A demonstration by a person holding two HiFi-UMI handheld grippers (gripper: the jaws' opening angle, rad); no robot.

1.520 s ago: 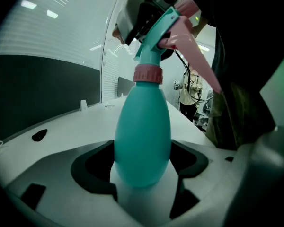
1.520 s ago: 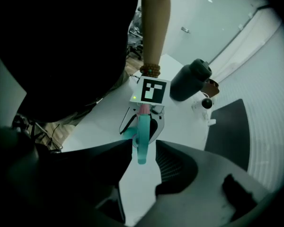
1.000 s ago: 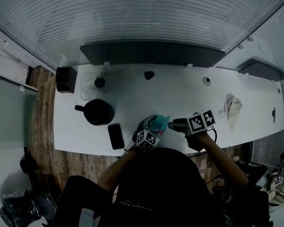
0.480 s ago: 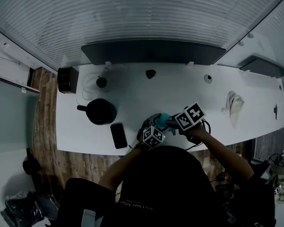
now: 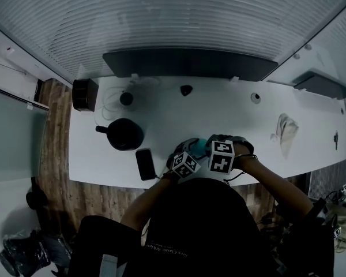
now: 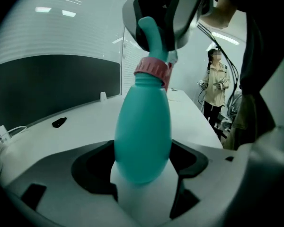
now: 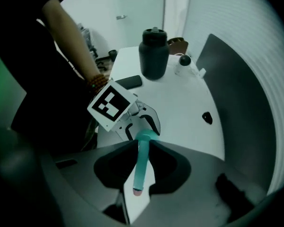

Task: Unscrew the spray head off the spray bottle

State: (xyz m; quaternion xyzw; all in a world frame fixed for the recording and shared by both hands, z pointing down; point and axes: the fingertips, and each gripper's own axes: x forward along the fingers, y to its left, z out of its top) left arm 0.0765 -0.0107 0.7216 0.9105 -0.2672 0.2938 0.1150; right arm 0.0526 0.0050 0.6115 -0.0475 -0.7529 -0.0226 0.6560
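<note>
Rolled overhead since a second ago, my right hand-held gripper (image 7: 143, 143) has just been closing onto the spray head (image 7: 141, 167); left hand-held gripper (image 6: 143, 176) clamps the spray bottle (image 6: 143, 126) (neck up).

You can read no words or numbers here. The cube (image 5: 184, 165) on your left gripper (image 6: 144, 171) and the cube (image 5: 222, 156) on your right gripper (image 7: 138, 174) bear only black-and-white square markers. The pale print (image 5: 164, 248) on your shirt (image 5: 190, 224) is too small to read.
</note>
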